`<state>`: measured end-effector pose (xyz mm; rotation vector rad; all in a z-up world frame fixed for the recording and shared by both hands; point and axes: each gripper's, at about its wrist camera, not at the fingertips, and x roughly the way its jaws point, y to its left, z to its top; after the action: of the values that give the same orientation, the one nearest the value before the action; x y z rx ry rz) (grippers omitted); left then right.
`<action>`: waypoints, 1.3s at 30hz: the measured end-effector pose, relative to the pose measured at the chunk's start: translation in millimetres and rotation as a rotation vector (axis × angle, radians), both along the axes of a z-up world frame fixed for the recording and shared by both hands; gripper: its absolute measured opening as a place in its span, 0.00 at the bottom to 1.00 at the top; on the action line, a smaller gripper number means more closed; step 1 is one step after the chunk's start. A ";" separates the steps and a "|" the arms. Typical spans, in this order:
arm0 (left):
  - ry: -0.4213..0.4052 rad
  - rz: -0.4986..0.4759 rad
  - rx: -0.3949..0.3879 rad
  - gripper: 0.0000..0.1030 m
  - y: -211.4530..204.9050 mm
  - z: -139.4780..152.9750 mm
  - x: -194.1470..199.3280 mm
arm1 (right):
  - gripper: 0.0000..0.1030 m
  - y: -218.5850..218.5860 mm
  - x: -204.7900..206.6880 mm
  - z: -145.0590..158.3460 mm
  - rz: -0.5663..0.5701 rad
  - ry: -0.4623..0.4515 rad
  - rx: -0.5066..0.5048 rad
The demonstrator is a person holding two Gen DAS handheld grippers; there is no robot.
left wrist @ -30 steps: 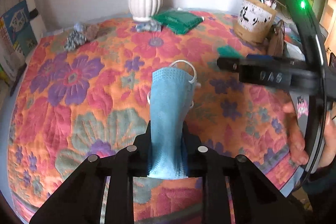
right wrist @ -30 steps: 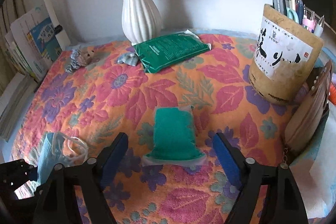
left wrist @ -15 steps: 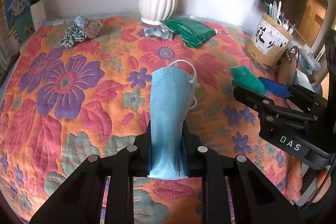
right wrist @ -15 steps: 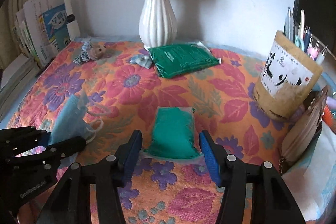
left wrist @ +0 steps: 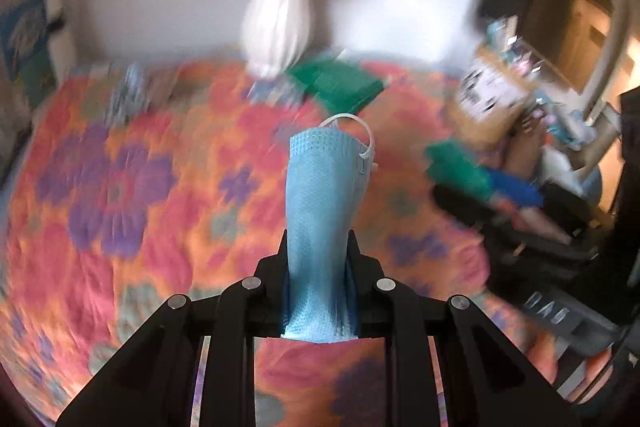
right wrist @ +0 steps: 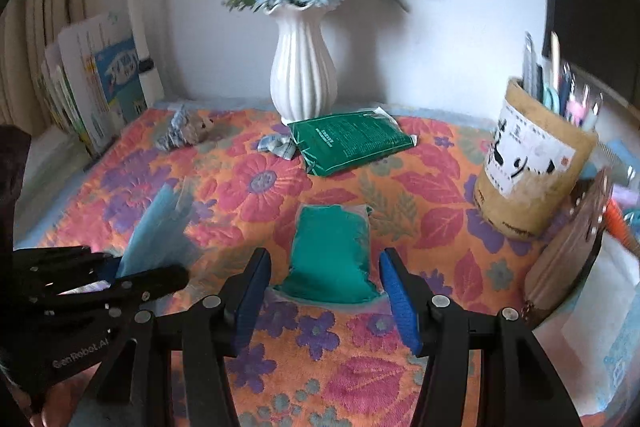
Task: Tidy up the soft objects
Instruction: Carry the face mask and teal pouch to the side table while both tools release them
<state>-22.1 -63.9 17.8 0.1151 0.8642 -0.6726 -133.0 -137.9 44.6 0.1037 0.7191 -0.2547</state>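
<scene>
Fingers of the left gripper (left wrist: 318,267) clench a blue face mask (left wrist: 326,203); the right gripper (right wrist: 326,291) is spread, a teal pouch (right wrist: 330,259) between its fingers.

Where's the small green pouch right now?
Right wrist view: the small green pouch lies on the floral cloth between the open right claw's fingers, nearer than the white vase.

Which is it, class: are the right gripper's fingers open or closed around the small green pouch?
Open. The right gripper has its blue-padded fingers spread to either side of the small green pouch, gaps showing on both sides; the pouch lies on the floral cloth.
</scene>
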 end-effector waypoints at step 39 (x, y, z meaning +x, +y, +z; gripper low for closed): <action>-0.057 -0.439 -0.033 0.33 -388.4 84.4 2.1 | 0.64 -348.6 -96.8 115.9 -0.660 -0.109 0.126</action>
<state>-20.0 -452.3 102.2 0.2982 0.7776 -1.0881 -229.9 -486.5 160.5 0.4741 0.5736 -0.8271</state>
